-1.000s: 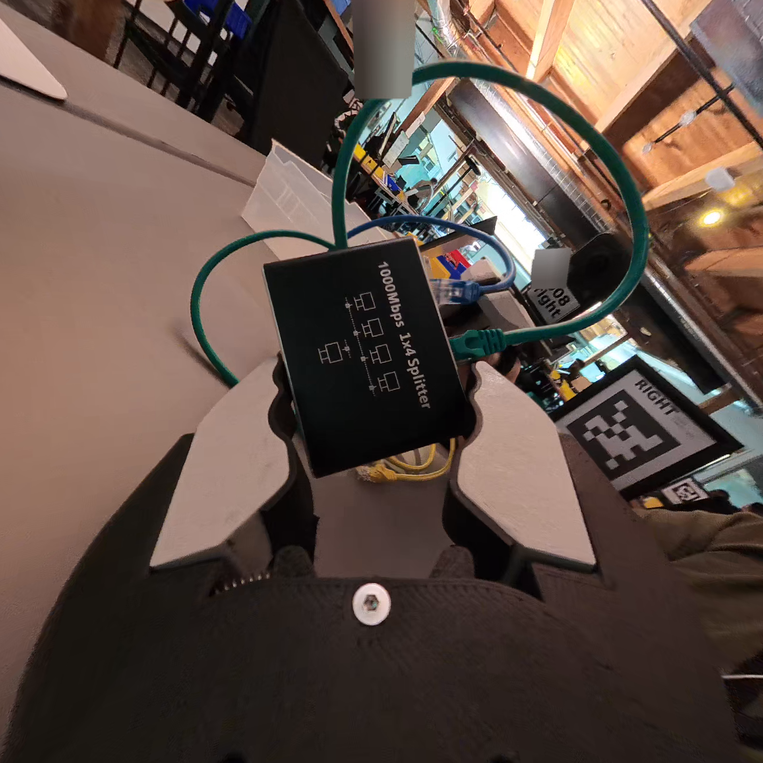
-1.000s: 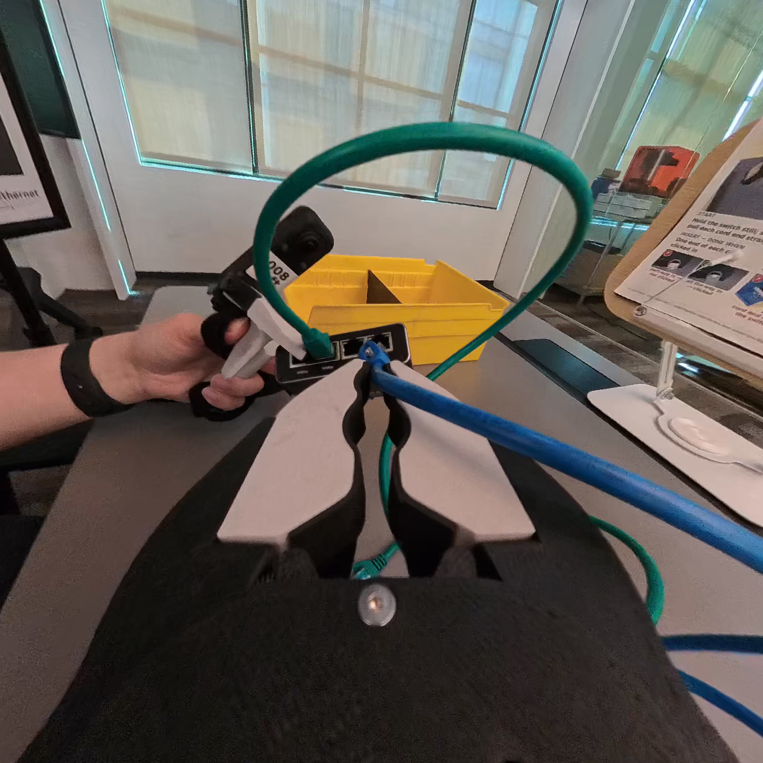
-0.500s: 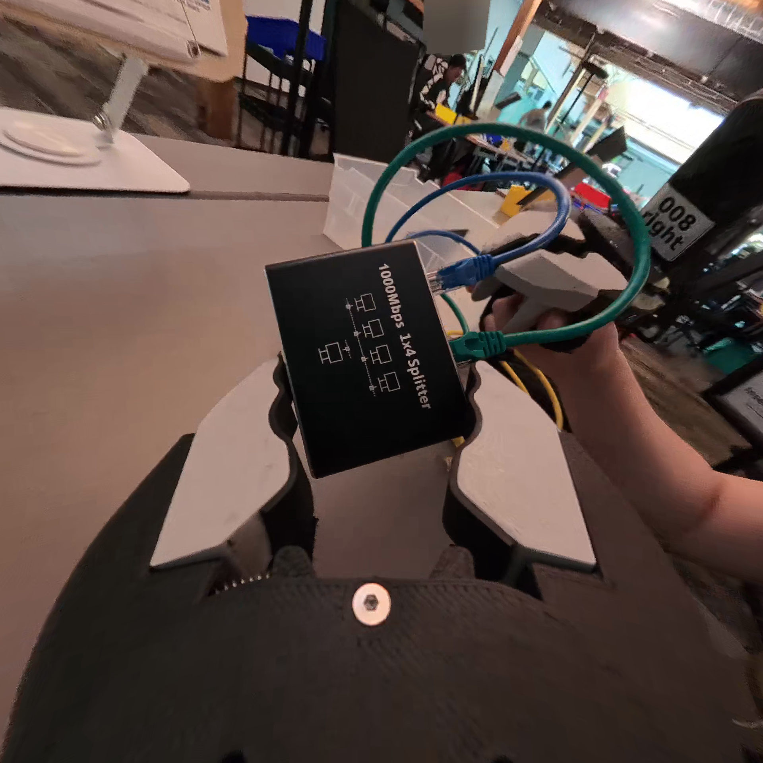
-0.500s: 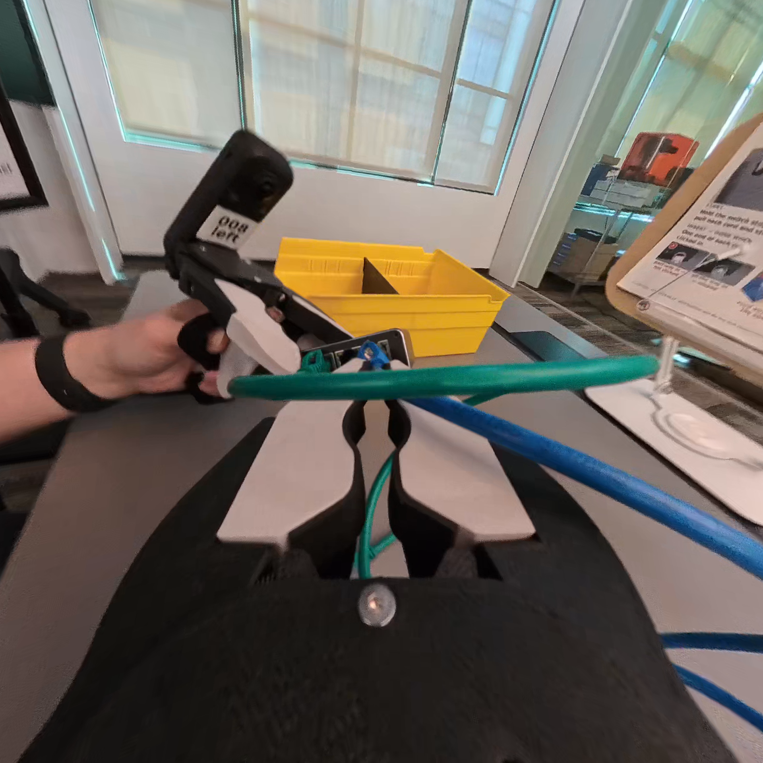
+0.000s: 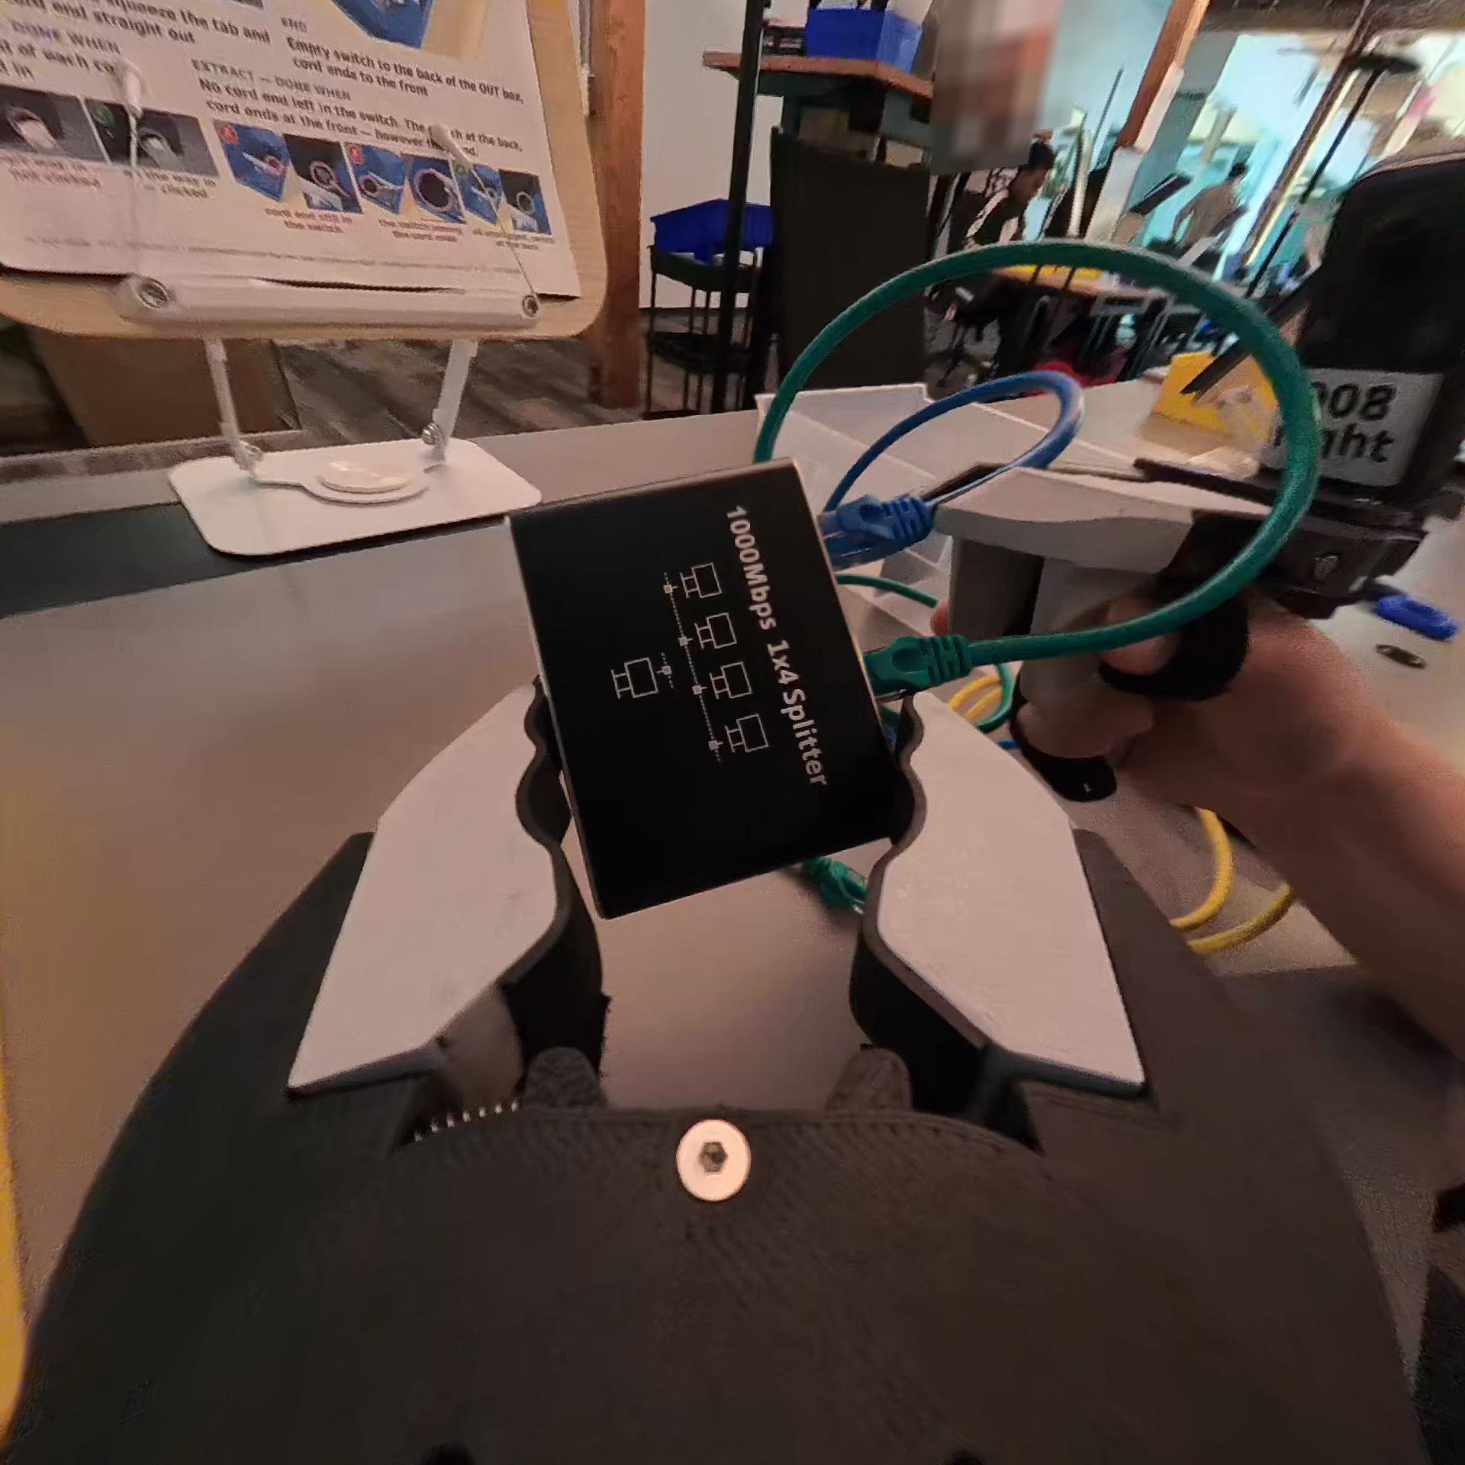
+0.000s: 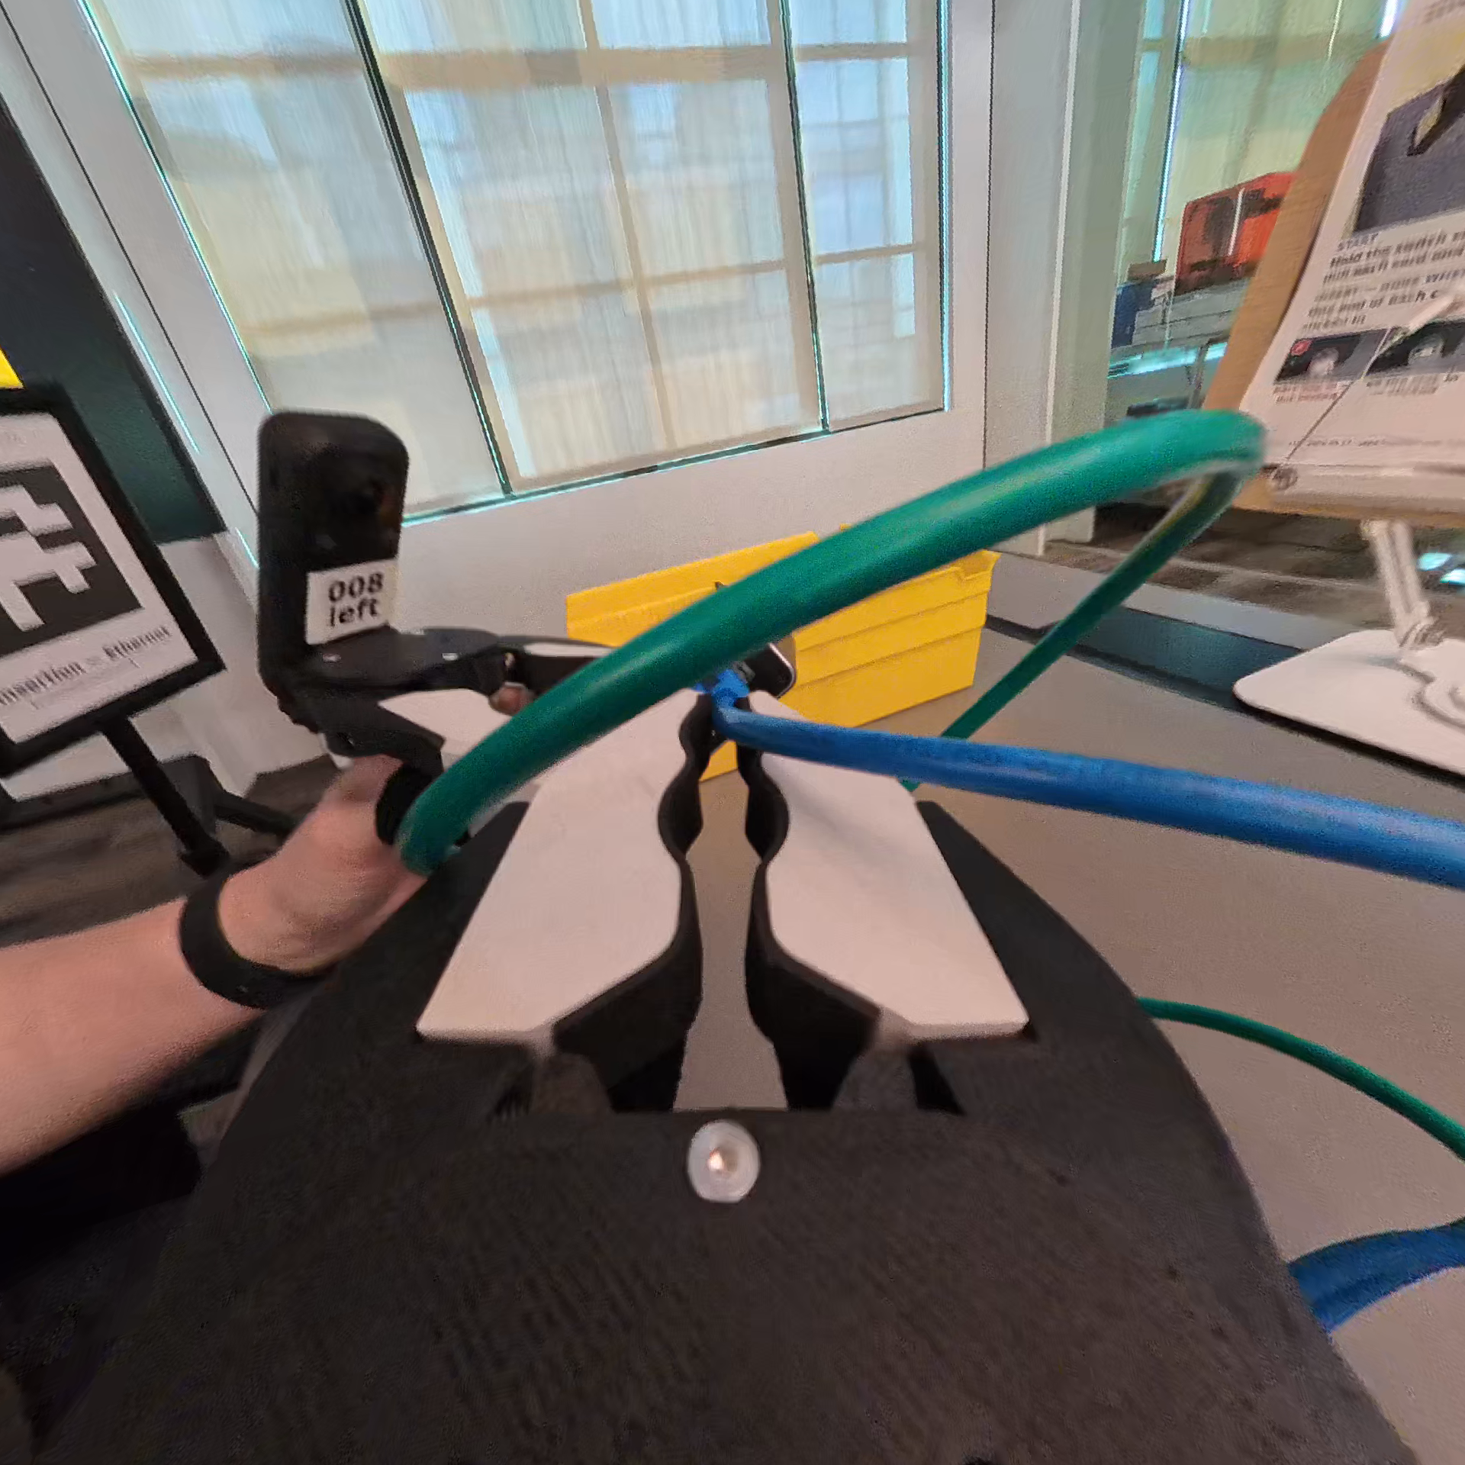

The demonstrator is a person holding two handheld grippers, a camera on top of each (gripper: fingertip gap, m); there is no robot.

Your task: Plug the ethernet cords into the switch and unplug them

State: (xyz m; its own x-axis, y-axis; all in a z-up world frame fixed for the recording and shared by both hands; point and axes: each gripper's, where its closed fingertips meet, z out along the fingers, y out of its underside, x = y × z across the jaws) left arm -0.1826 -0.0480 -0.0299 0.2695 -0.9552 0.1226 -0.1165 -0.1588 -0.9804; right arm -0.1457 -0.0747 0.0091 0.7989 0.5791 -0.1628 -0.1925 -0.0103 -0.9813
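My left gripper [image 5: 721, 701] is shut on the black switch [image 5: 698, 682] and holds it above the grey table. A green cord [image 5: 919, 662] is plugged into the switch's right side and loops up and over. My right gripper [image 6: 725, 709] is shut on the plug of the blue cord [image 6: 1070, 781], right at the switch [image 6: 781, 666]. In the left wrist view the blue plug [image 5: 872, 519] sits against a port above the green one, with the right gripper [image 5: 951, 507] behind it. I cannot tell whether it is fully seated. The green loop [image 6: 793, 602] crosses over my right fingers.
A yellow bin [image 6: 896, 634] stands behind the switch. An instruction board [image 5: 317, 158] stands on a white base [image 5: 349, 491] at the table's far side. A clear bin [image 5: 832, 428], a yellow cord [image 5: 1213, 872] and a loose green plug [image 5: 832, 880] lie nearby.
Both grippers have swung round together, so the instruction board now shows behind the switch. The blue plug has closed in on the switch's port. The green loop has tipped down over my right gripper.
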